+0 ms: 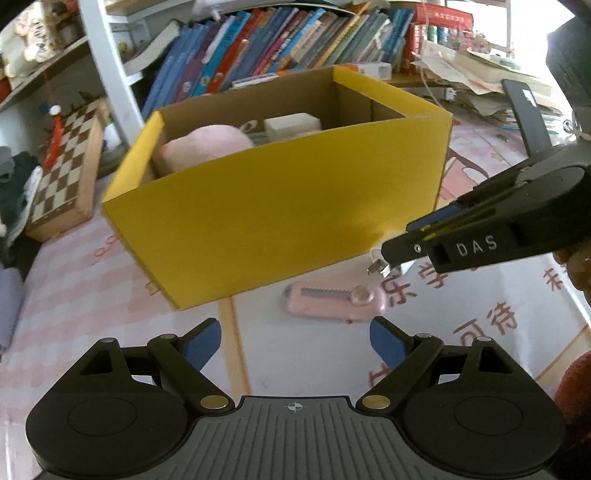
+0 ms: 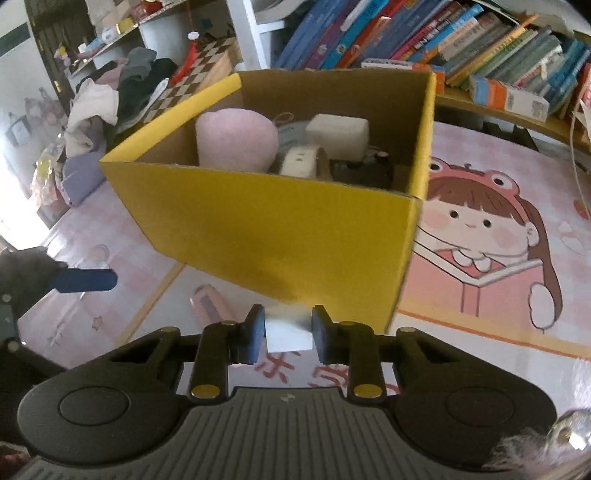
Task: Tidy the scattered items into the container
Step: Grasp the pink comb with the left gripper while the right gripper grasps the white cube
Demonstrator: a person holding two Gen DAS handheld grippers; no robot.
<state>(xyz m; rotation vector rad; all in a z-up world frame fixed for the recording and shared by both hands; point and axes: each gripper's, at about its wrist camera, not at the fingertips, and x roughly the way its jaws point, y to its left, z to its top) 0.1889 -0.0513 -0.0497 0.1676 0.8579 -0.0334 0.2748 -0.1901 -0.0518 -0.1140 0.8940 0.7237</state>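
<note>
Yellow box [image 2: 280, 229] near wall blurred, pink item [image 2: 208, 306] half hidden behind it (identity unclear)

Daylight floods in from the far right of my left view, washing the window corner [image 1: 535, 22] white. In my right view the glare burns out the near left edge by the clothes pile [image 2: 92, 107]. The yellow box [image 2: 288, 229] is softly smeared, its near face shaded, with a dim shadow on the mat [image 2: 480, 332] below it. The bookshelf [image 1: 280, 40] curves at the rim, slightly blurred.
</note>
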